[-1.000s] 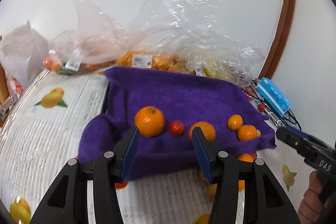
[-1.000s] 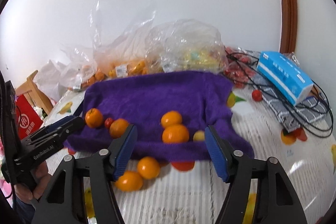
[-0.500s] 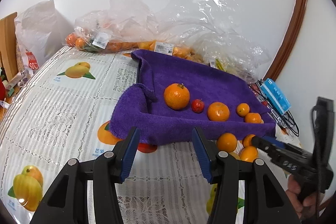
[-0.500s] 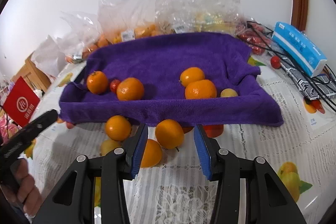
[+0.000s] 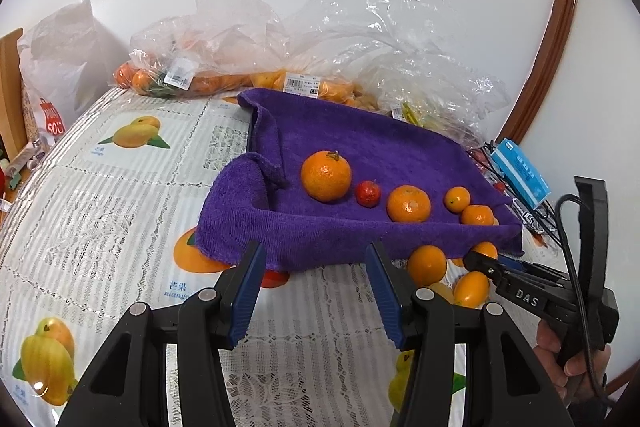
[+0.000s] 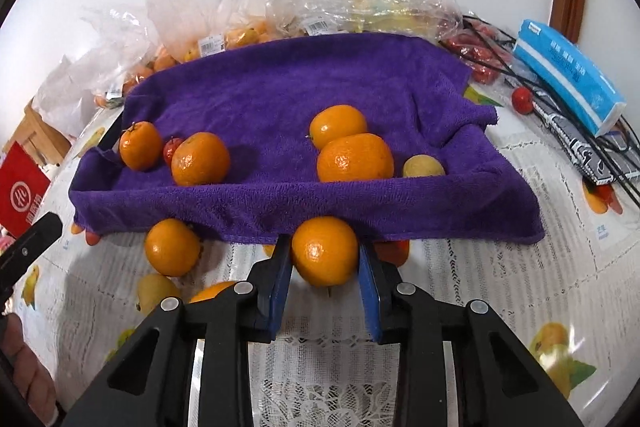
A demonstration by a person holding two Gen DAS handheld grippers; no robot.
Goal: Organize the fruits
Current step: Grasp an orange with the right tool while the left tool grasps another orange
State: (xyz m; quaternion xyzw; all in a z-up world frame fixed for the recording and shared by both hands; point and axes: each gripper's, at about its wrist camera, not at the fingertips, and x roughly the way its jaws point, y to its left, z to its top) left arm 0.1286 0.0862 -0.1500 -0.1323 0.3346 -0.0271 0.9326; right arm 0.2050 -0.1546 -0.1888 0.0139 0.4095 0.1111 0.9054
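Table (image 5: 100, 211) cloth has mango prints marked "mango". Purple towel (image 6: 280, 95) holds 4 oranges, 1 small red fruit (image 5: 368, 193), 1 yellowish one (image 6: 423, 166). Right gripper (image 6: 325, 259), marked "DAS" on its side, fingers closing round an orange (image 6: 325, 251) at towel's front edge, pads look touching. Left gripper (image 5: 316, 289) fingers narrow-ish, nothing between.
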